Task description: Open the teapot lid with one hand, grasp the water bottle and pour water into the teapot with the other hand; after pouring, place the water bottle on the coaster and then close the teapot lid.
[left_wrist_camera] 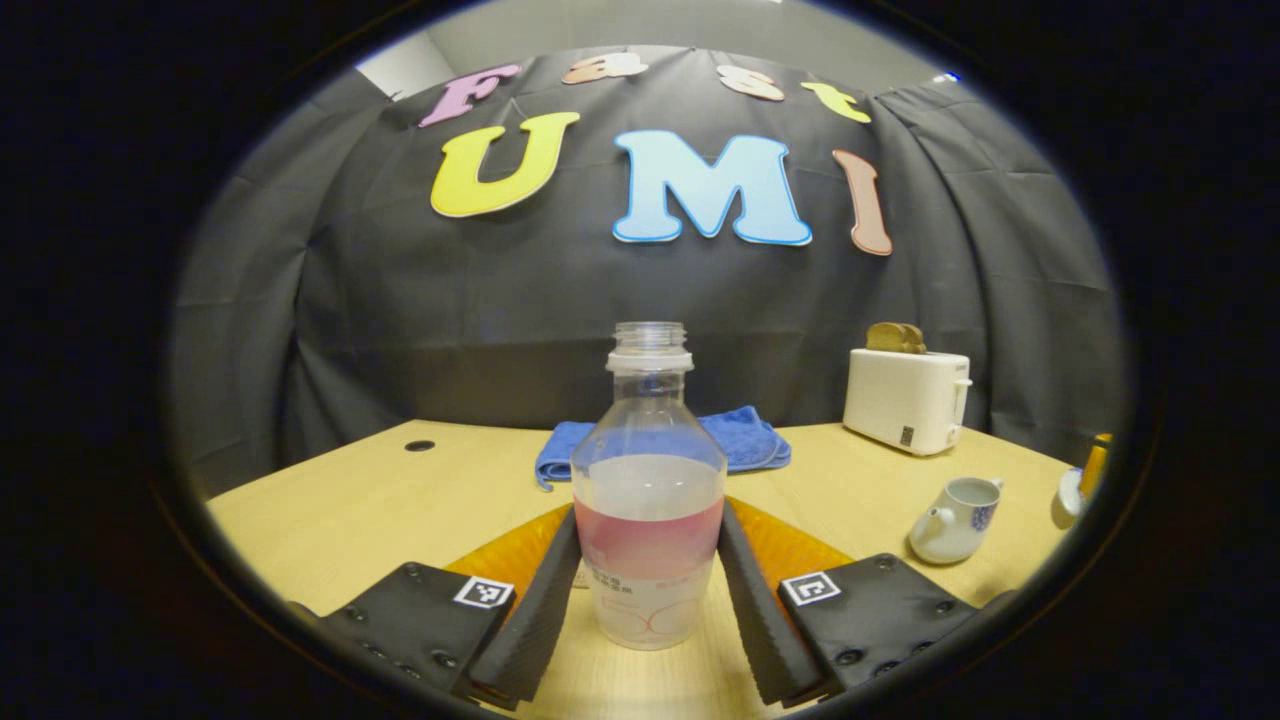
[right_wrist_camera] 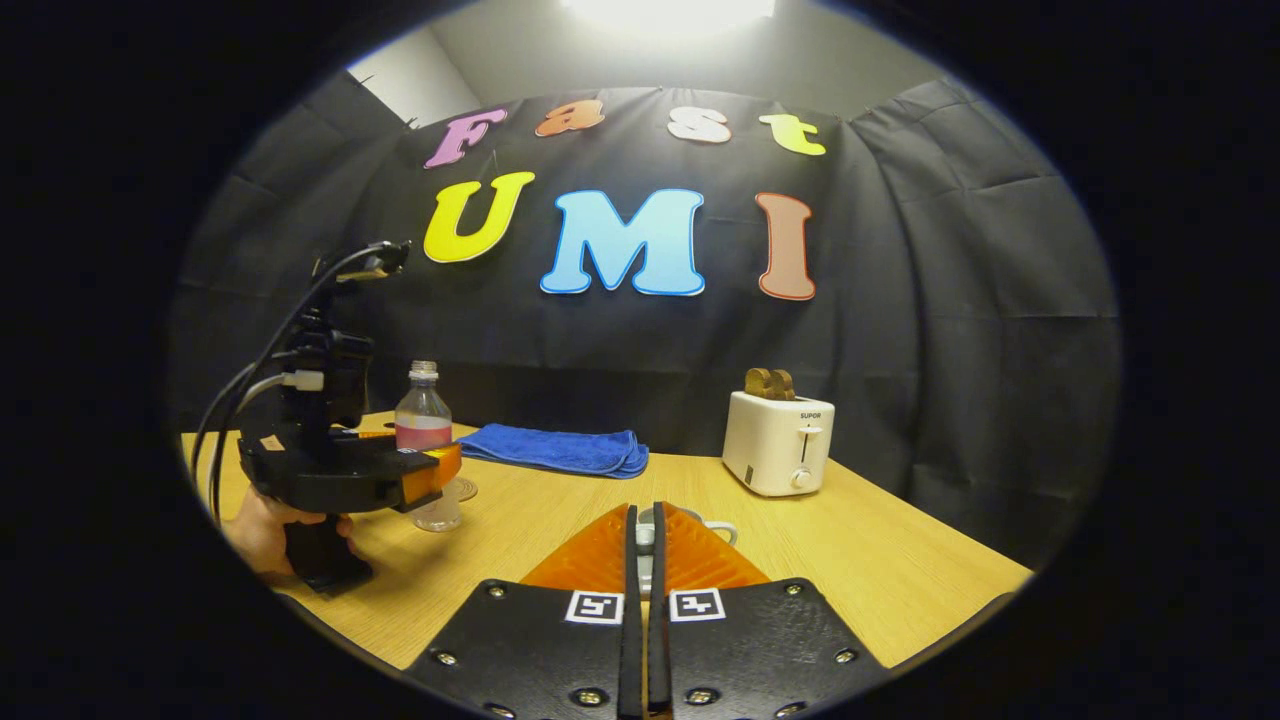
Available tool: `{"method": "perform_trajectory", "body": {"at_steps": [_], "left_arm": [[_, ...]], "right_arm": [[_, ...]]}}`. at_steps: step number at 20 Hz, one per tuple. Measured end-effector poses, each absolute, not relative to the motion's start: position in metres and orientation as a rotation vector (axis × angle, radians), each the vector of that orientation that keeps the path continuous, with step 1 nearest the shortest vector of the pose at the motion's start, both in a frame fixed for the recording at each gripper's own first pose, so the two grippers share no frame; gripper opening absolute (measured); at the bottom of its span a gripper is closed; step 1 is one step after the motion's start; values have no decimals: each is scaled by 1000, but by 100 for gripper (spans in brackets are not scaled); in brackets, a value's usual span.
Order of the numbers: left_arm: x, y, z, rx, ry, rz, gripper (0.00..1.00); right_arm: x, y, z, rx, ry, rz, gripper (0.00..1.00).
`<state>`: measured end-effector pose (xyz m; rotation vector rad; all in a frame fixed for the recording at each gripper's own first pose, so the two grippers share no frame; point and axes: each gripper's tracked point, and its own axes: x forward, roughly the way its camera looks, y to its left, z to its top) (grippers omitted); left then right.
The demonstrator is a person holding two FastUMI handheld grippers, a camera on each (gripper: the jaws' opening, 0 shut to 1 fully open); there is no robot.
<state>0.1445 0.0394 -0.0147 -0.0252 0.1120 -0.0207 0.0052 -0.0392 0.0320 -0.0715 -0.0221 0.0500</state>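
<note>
An uncapped clear water bottle (left_wrist_camera: 650, 480) with water and a pink band stands upright on the wooden table, and my left gripper (left_wrist_camera: 650, 515) is shut on its sides. In the right gripper view the same bottle (right_wrist_camera: 423, 410) sits in the left gripper (right_wrist_camera: 440, 470), just beside a small round coaster (right_wrist_camera: 463, 490). The white teapot (left_wrist_camera: 955, 520) stands to the right with its top uncovered. My right gripper (right_wrist_camera: 645, 515) is shut on the white teapot lid (right_wrist_camera: 645, 535), with the teapot (right_wrist_camera: 705, 522) just behind the fingers. At the left gripper view's right edge I see that lid (left_wrist_camera: 1068, 497).
A folded blue towel (left_wrist_camera: 745, 440) lies at the back of the table. A white toaster (left_wrist_camera: 905, 400) with bread in it stands at the back right. A cable hole (left_wrist_camera: 420, 445) is at the back left. A hand (right_wrist_camera: 260, 535) holds the left gripper's handle.
</note>
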Motion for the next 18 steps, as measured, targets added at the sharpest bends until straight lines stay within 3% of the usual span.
{"method": "perform_trajectory", "body": {"at_steps": [9, 18], "left_arm": [[129, 5, 6, 156, 69, -67, 86], [124, -54, 6, 543, 35, -131, 86]], "right_arm": [[-56, -37, -2, -60, 43, 87, 2], [-90, -40, -8, -5, 48, 85, 3]]}}
